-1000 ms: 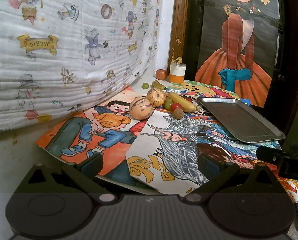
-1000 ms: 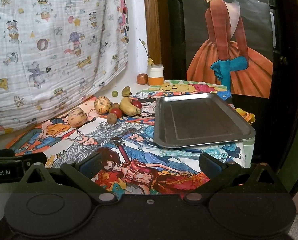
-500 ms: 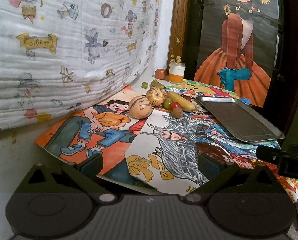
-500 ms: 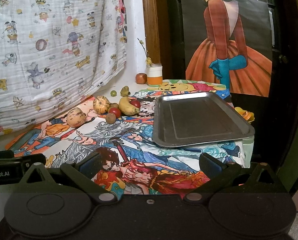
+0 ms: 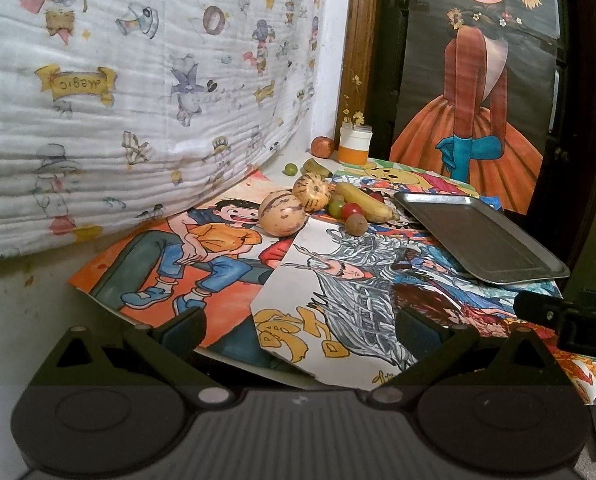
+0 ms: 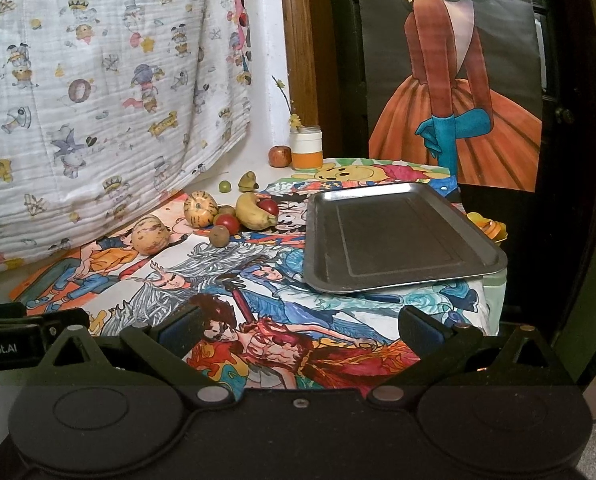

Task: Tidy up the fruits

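Fruit cluster mid-table, far side: two round tan speckled melons [image 5: 282, 213] [image 6: 200, 209], curved yellow banana [image 6: 253, 211], small red tomato [image 6: 230, 222], brown kiwi [image 6: 219, 235]. Just right of them, an empty rectangular metal tray [image 6: 397, 236] on the table [image 6: 258, 280], which is covered in bright cartoon drawings. Left gripper [image 5: 298, 328] and right gripper [image 6: 298, 328] both near the front edge, well short of the fruit; jaws spread wide, holding nothing.
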Demonstrator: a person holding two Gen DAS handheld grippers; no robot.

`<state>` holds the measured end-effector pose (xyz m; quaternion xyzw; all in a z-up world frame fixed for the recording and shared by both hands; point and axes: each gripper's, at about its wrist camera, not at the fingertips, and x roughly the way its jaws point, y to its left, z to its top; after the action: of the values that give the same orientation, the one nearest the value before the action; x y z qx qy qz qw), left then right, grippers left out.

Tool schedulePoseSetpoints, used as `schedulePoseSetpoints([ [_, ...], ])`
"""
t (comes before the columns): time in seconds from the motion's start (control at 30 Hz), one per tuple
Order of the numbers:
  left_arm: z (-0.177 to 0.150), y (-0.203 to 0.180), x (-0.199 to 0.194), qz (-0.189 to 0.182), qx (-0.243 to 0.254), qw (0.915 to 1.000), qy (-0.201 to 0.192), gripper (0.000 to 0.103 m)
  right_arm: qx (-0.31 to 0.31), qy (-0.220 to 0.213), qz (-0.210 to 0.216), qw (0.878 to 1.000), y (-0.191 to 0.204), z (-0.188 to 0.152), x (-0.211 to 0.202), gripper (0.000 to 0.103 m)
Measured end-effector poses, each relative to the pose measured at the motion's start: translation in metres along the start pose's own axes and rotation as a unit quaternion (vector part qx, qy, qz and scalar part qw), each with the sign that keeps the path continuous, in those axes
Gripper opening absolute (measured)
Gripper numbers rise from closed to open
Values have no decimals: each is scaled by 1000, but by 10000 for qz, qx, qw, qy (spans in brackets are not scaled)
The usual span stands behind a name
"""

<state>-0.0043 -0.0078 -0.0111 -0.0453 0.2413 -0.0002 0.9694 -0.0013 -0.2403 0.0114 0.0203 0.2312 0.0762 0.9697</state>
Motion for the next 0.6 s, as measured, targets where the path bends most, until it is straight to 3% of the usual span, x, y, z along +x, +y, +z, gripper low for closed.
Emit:
schedulePoseSetpoints([
  [0.6, 14, 10, -1, -31, -167, 9998, 93, 103, -128, -69, 23, 9999, -2, 16, -6, 103],
])
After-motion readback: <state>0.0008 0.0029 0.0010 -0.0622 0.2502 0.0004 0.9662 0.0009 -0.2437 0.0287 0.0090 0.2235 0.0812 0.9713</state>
